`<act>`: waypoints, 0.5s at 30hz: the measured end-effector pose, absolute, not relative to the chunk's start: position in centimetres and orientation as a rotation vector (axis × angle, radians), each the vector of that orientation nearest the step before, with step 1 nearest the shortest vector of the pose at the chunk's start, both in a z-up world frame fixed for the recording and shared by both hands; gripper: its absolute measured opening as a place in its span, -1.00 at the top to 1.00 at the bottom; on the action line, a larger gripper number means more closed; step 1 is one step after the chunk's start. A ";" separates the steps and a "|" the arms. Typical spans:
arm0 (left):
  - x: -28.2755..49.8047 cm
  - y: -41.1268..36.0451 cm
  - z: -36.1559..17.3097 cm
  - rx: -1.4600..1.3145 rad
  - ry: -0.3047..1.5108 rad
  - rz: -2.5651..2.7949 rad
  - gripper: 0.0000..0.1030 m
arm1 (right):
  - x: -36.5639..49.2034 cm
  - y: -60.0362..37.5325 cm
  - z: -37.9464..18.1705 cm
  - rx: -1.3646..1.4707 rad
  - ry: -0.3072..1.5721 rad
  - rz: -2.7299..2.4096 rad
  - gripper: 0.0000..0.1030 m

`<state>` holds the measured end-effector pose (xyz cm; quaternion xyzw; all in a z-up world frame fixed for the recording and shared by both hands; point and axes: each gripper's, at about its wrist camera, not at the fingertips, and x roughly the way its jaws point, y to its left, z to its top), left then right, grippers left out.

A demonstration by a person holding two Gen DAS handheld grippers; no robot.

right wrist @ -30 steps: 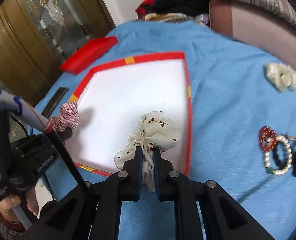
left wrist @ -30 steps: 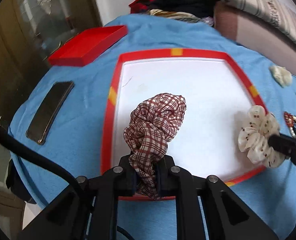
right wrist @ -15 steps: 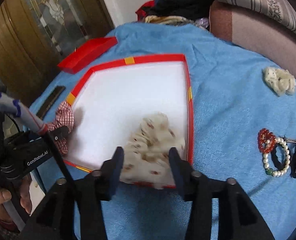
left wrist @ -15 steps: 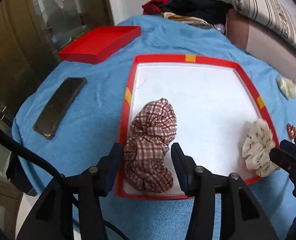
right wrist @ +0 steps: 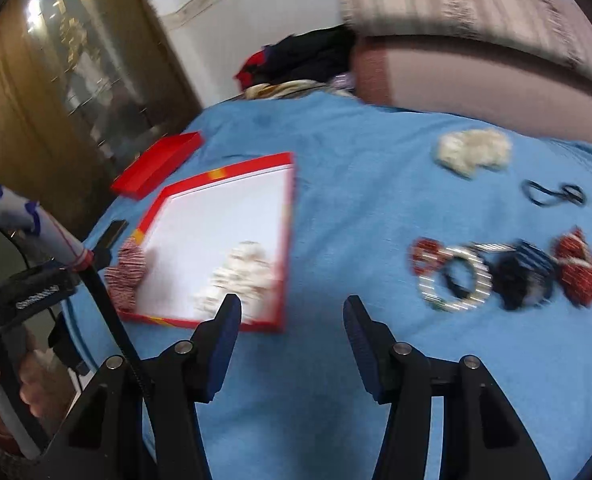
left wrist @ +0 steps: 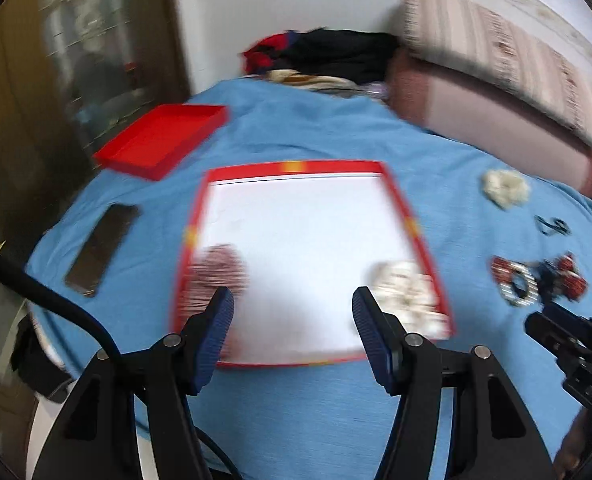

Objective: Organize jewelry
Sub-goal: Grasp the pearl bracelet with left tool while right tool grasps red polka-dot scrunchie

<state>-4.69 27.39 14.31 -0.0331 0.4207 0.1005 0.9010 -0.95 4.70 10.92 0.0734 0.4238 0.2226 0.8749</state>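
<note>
The left gripper (left wrist: 292, 320) hangs spread wide and empty at the lower centre of its frame, above the near edge of the red-rimmed white tray (left wrist: 399, 204). Inside the tray, the red-and-white plaid fabric scrunchie (left wrist: 216, 276) lies at the lower left corner and the cream dotted scrunchie (left wrist: 407, 292) at the lower right — both blurred. The right gripper (right wrist: 292, 320) also gapes open, holding nothing, over the blue cloth (right wrist: 355, 184). Right of centre sit a pearl bracelet (right wrist: 455, 280), a red bead bracelet (right wrist: 425, 254) and a fluffy cream scrunchie (right wrist: 471, 152) — all outside the tray.
</note>
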 end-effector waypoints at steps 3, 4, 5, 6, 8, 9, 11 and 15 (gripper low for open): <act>-4.0 23.1 13.7 -0.055 0.893 0.108 -0.18 | -1.4 -0.1 10.1 0.174 0.888 0.378 -0.12; -3.7 21.7 13.4 -0.054 0.903 0.071 -0.18 | -1.5 -1.2 9.9 0.175 0.891 0.358 -0.12; -3.4 20.3 13.0 -0.053 0.910 0.028 -0.18 | -1.6 -2.8 9.5 0.176 0.895 0.324 -0.12; -3.1 18.5 12.5 -0.045 0.915 -0.023 -0.18 | -1.7 -3.9 9.2 0.177 0.897 0.300 -0.12; -2.5 15.4 11.7 -0.018 0.919 -0.107 -0.18 | -1.8 -6.8 8.4 0.193 0.910 0.244 -0.12; -1.9 13.4 11.0 -0.002 0.925 -0.175 -0.17 | -1.8 -8.2 8.0 0.208 0.916 0.218 -0.12; -0.9 10.6 9.7 0.021 0.942 -0.264 -0.15 | -1.8 -10.2 7.5 0.227 0.919 0.178 -0.12; 1.6 6.4 6.9 0.071 1.009 -0.380 0.10 | -1.3 -13.7 6.5 0.252 0.919 0.110 -0.12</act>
